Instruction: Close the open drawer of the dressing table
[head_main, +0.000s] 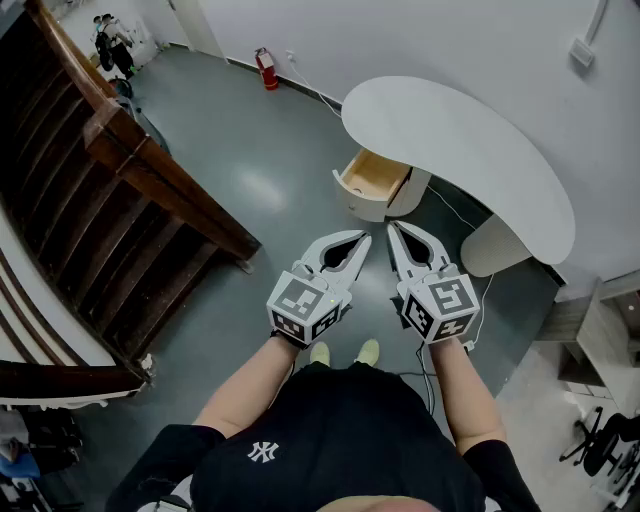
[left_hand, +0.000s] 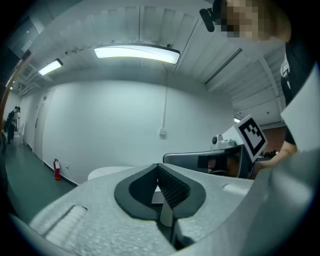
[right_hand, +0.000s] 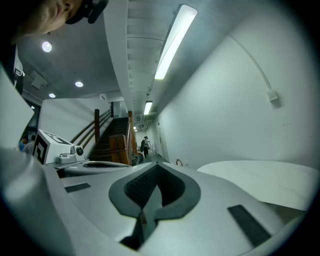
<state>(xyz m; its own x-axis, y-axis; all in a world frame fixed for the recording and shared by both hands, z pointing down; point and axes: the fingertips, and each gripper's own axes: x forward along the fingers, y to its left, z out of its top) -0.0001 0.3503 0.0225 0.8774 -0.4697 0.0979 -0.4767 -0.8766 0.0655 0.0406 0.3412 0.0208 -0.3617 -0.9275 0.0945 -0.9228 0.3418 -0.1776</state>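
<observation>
Head view: left gripper (head_main: 361, 241) and right gripper (head_main: 393, 230) clenched empty, near the desk's (head_main: 470, 150) open drawer (head_main: 372, 181) (wood-lined), not touching.

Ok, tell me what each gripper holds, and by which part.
Nothing. The left gripper and right gripper are both shut and empty, short of the open drawer.
</observation>
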